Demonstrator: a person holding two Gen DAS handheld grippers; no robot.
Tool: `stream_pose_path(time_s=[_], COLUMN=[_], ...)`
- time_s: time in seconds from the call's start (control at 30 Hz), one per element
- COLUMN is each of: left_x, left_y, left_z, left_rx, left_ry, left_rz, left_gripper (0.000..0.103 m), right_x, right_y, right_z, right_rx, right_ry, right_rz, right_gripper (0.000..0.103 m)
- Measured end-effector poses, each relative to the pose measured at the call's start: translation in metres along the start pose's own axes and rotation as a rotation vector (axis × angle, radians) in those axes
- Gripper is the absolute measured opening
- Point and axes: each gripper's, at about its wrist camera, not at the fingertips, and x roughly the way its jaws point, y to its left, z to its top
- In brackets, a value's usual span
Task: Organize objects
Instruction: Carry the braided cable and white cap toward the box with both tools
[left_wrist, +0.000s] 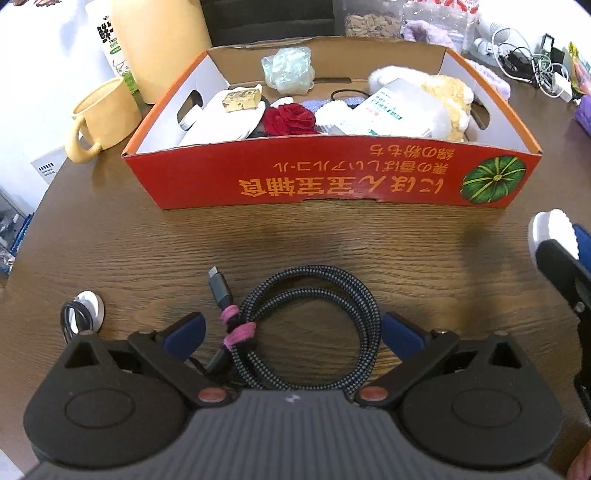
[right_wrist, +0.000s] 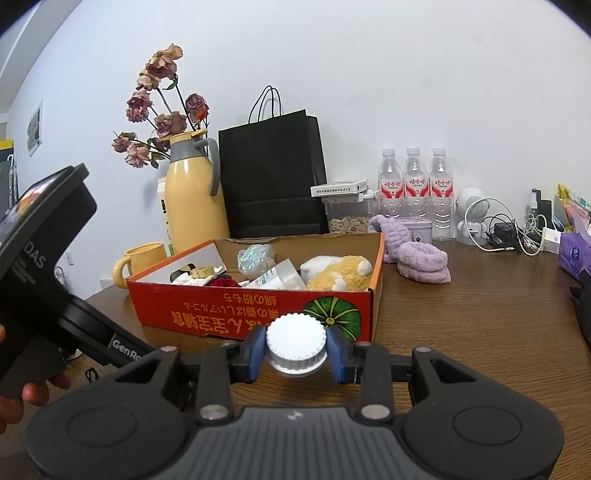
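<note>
Red box (left_wrist: 332, 177) at 12 o'clock holds plush toy (left_wrist: 448, 99) and rose (left_wrist: 293, 118); left gripper (left_wrist: 291, 332) spread around cable (left_wrist: 314, 328); right gripper (right_wrist: 296, 349) clamps white cap (right_wrist: 296, 341).

hidden: cable (left_wrist: 317, 332) near end under hand-held gripper | box (left_wrist: 332, 177) print unreadable

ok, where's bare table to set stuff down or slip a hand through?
Free: the wood strip between the red box front wall and the coiled cable, and the table right of the box, in front of the purple bands. Crowded: inside the box, and the back edge by the water bottles and tangled chargers.
</note>
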Motion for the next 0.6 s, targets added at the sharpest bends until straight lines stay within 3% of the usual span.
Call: stream_pose_path(time_s=[0.17,0.47,0.53,0.6], left_x=[0.018,0.020,0.016,0.014], left_y=[0.012,0.018,0.019,0.020], left_z=[0.004,0.001,-0.003,-0.004], left_rx=[-0.091,-0.113,-0.105,-0.114], left_ry=[0.079,0.035,0.002,-0.015], left_rz=[-0.051,-0.073,-0.071,-0.078], left_gripper=[0.103,0.103,0.095,0.095], right_x=[-0.002,-0.002,-0.001,0.000], right_y=[0.002,0.002,0.001,0.001], right_z=[0.001,0.001,0.000,0.000], right_rx=[0.000,-0.001,-0.001,-0.003], right_ry=[-0.008,-0.006,-0.004,-0.001], right_rz=[0.003,0.005,0.005,0.003], right_gripper=[0.035,0.035,0.035,0.035])
